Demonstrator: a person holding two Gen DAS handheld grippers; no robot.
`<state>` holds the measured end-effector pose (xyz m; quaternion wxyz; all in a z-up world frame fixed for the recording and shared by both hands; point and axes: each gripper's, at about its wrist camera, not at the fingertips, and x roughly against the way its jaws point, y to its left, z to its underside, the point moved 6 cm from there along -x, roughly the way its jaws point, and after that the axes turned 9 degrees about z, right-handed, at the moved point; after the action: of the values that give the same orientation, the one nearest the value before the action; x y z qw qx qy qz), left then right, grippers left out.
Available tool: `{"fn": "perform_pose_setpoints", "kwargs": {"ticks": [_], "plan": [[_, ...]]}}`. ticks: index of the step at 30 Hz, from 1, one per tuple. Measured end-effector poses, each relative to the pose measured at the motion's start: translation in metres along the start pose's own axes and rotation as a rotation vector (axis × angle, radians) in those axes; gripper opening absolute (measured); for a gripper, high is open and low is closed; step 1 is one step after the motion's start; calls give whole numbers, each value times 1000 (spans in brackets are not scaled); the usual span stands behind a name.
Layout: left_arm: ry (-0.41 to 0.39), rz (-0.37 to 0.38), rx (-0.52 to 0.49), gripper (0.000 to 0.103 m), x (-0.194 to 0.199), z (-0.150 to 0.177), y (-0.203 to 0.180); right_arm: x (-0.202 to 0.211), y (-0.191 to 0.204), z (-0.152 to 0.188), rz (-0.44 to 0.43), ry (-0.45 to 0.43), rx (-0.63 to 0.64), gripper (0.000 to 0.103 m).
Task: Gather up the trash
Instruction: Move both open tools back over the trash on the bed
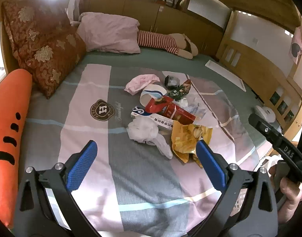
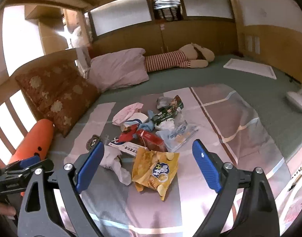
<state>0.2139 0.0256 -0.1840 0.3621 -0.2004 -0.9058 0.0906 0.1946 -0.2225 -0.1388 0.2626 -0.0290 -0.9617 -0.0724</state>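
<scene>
Both tongs hang released over the bed (image 1: 143, 187), blue pads wide apart and holding nothing: the left tongs (image 1: 147, 158) at the bottom of the left wrist view, the right tongs (image 2: 148, 158) at the bottom of the right wrist view. The trash pile (image 1: 162, 110) lies mid-frame on the striped quilt. A yellow chip bag (image 2: 154, 171) is nearest, its lower corner crumpled under. A red carton (image 1: 178, 112) overlaps a white box whose print is too small to read. At the left edge an orange carrot pillow (image 1: 6, 130) is cut off.
</scene>
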Motion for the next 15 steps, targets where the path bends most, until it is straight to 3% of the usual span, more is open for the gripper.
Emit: {"fn": "perform_pose_setpoints", "kwargs": {"ticks": [15], "plan": [[21,-9,-12,99,-7,4,-1,-5,0,3,-4,19,-5,89]]}}
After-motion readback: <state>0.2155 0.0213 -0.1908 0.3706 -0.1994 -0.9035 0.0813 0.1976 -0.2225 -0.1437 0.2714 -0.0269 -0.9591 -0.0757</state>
